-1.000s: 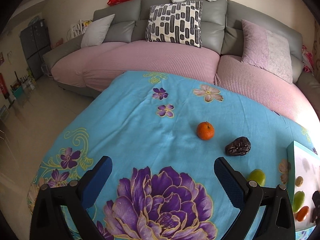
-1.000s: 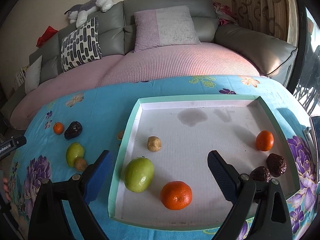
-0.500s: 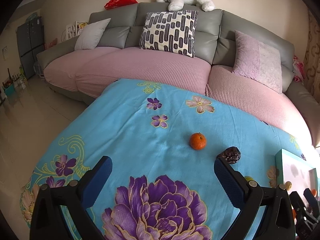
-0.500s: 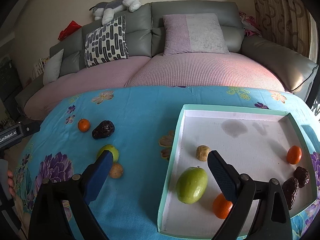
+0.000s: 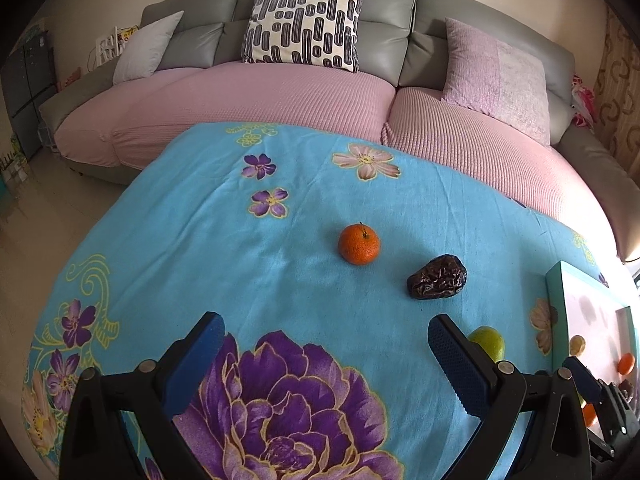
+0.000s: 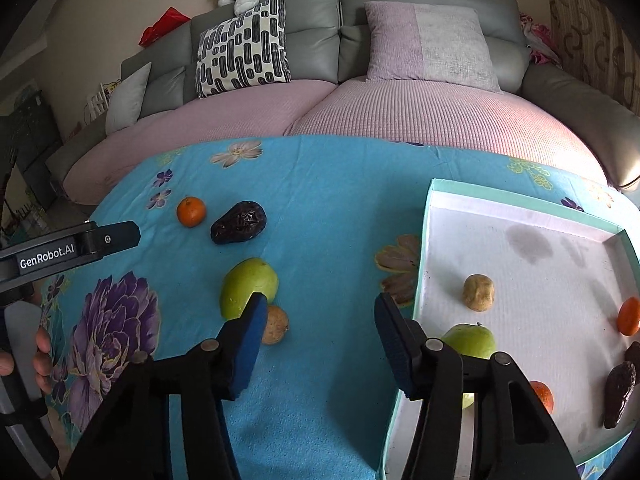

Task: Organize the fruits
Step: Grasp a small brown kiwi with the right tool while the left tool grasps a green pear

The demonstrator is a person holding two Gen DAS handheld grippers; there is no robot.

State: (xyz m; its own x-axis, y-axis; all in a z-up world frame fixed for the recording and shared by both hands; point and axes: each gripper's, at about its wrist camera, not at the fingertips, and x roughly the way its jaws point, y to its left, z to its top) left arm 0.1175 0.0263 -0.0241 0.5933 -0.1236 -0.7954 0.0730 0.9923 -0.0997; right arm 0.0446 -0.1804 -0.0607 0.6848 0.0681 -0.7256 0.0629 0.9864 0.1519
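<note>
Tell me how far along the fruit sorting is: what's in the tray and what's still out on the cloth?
Done: the tray holds a green fruit, a tan fruit, oranges and dark fruits. In hand: nothing; the right gripper and left gripper are both open and empty. Left on the cloth: an orange, a dark wrinkled fruit, a green fruit and a small brown fruit.

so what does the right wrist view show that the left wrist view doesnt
Only the right wrist view shows the small tan fruit beside the green fruit, and most of the tray floor. Only the left wrist view shows the big purple flower print whole. Both show the orange and dark wrinkled fruit on the cloth.
</note>
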